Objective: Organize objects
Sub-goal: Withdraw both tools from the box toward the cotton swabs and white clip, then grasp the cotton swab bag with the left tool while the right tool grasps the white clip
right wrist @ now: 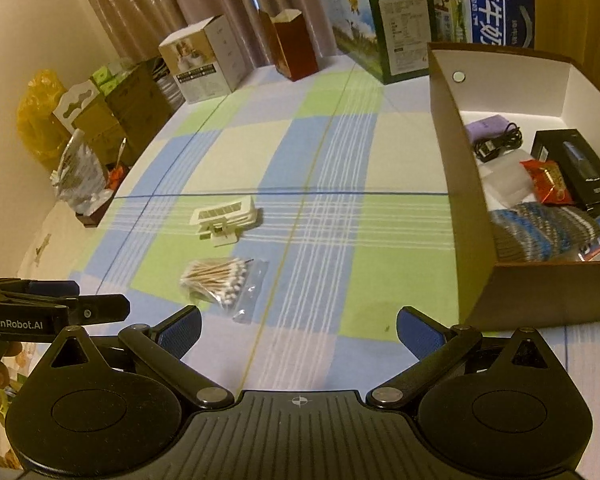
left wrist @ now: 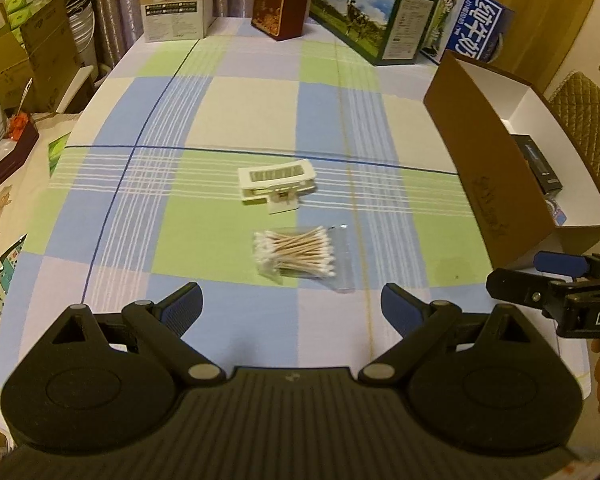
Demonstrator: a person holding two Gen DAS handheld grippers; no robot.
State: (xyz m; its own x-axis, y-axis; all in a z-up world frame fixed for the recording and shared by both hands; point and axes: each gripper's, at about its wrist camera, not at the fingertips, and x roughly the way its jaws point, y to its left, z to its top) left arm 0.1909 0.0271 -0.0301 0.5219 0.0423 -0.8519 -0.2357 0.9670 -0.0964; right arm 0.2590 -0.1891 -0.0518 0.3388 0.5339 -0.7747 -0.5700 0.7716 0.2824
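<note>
Cotton swabs (left wrist: pixel 294 253) just beyond left tool (left wrist: pixel 292 308)

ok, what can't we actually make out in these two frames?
- Cardboard box contents: left wrist view, near wall hides nearly all; only a black box shows.
- Box's right end: right wrist view, cut by the frame edge.
- White plastic clip: small and blurred in both views, so what it is stays a guess.
- Cotton swab bag: sealed or open, too blurred.
- Right gripper: left wrist view, cut off by the edge.
</note>
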